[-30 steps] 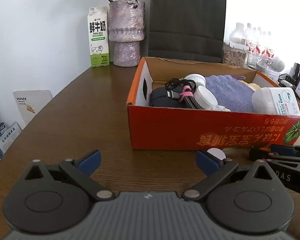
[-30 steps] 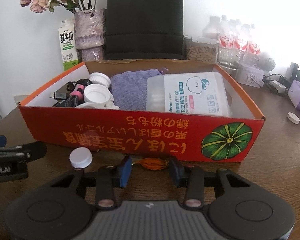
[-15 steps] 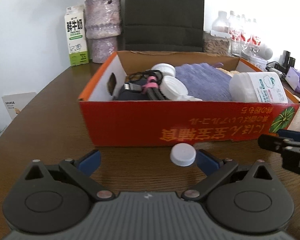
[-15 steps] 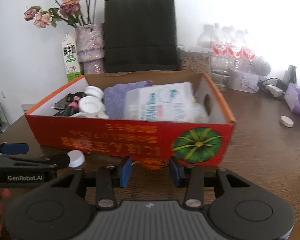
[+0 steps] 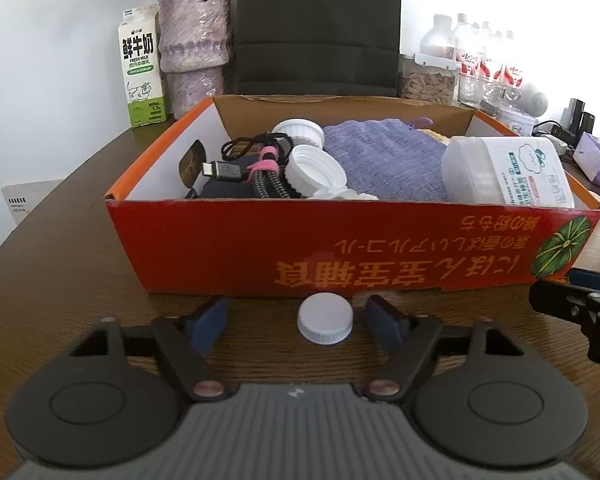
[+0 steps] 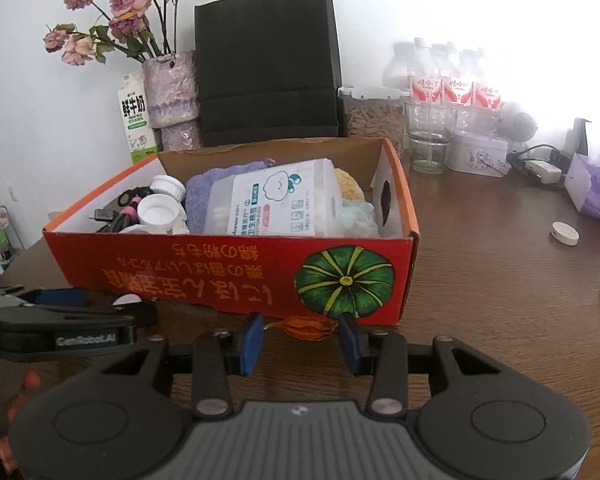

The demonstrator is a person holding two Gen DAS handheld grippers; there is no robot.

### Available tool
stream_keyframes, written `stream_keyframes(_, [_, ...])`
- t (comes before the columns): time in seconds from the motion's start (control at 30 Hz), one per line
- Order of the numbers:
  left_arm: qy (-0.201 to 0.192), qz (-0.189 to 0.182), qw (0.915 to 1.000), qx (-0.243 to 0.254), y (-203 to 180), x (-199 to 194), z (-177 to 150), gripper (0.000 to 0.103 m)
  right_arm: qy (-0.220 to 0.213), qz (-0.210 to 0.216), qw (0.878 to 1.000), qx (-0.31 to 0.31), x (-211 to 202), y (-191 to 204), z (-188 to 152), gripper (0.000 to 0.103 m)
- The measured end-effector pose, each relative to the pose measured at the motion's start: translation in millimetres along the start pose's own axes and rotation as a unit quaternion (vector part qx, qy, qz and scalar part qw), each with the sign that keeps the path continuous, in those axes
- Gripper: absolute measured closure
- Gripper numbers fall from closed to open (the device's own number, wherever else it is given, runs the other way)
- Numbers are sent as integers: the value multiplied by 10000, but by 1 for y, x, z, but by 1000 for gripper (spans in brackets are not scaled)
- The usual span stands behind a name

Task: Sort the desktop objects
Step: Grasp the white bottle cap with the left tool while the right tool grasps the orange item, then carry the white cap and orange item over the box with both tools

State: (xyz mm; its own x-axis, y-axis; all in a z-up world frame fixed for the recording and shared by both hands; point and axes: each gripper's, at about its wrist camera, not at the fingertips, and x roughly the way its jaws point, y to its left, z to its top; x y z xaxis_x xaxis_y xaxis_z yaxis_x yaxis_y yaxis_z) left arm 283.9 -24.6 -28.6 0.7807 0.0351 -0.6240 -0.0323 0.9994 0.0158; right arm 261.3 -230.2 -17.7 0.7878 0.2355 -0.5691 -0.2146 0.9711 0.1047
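A white bottle cap (image 5: 326, 322) lies on the wooden table just in front of the red cardboard box (image 5: 340, 256). My left gripper (image 5: 296, 322) straddles the cap and its jaws are closing. The cap sits nearer the right-hand pad, with a gap on the other side. My right gripper (image 6: 302, 340) is shut on an orange-wrapped candy (image 6: 308, 326), close to the box's pumpkin picture (image 6: 344, 280). The box holds cables (image 5: 256, 168), white lids (image 5: 316, 170), a purple cloth (image 5: 384, 160) and a cotton-swab tub (image 5: 512, 172).
Behind the box stand a milk carton (image 5: 142, 68), a vase of dried flowers (image 5: 192, 48), a black paper bag (image 6: 266, 64), water bottles (image 6: 452, 84), a glass (image 6: 430, 144) and a tin (image 6: 478, 156). A small white disc (image 6: 565, 233) and a purple tissue pack (image 6: 596, 192) lie at right.
My left gripper slid right along the box front until the white cap came between its fingers, and its jaws narrowed. My right gripper moved right with the orange candy.
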Motion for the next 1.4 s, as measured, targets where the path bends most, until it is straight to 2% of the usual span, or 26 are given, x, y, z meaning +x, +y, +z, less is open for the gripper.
stream_keyframes(0.07, [-23, -21, 10000, 2, -2, -1, 0, 40, -20, 19, 10000, -9, -1, 2, 0, 63])
stream_keyframes(0.13, [-53, -71, 10000, 20, -4, -4, -1, 62, -5, 40, 10000, -11, -1, 3, -1, 63])
stream_keyframes(0.2, [-72, -105, 9999, 39, -6, -5, -1, 74, -6, 56, 10000, -12, -2, 4, -1, 63])
stream_keyframes(0.43, [-80, -174, 9998, 114, -7, -7, -1, 74, -55, 22, 10000, -63, -3, 6, -1, 63])
stream_keyframes(0.67, [-117, -179, 9998, -33, -6, -15, -2, 74, -182, 26, 9998, -80, -10, 11, -1, 63])
stream_keyframes(0.9, [-314, -451, 9984, -163, -2, -40, 2, 74, -449, 79, 9989, -126, -29, 17, 7, 63])
stream_keyframes(1.07, [-662, -638, 9956, -184, 2, -63, 24, 74, -709, 240, 9972, -70, -46, 17, 26, 63])
stream_keyframes(1.23, [-1076, -603, 9922, -201, 6, -75, 54, 74, -984, 225, 9948, -115, -54, 18, 53, 63])
stream_keyframes(1.4, [-1321, -471, 9897, -296, 10, -68, 81, 74, -1158, 135, 9930, -199, -47, 20, 83, 63])
